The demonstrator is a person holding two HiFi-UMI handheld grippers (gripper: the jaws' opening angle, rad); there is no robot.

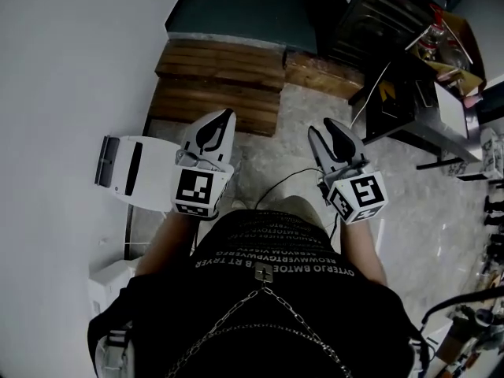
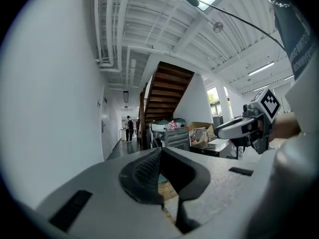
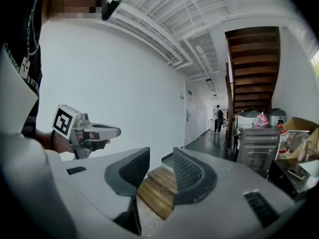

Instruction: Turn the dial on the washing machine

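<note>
The right gripper (image 3: 161, 156) has its jaws apart with nothing between them, and only wooden steps (image 3: 159, 183) lie beyond. The left gripper (image 2: 160, 156) has its jaws pressed together, empty. No view shows the dial. A grey metal appliance (image 3: 256, 146) well ahead and to the right of the right jaws may be the washing machine, though I cannot tell. To do this well, walk up close, square the open right jaws over the dial, close evenly on its rim, then twist.

**Open floor ahead, closed in on three sides**

Bare concrete floor (image 1: 268, 144) is left open straight ahead. Passage is barred on the left by the white wall (image 1: 79, 53) and a white box (image 1: 130, 168), beyond by wooden steps (image 1: 220, 81), and on the right by dark furniture (image 1: 374, 18).
</note>
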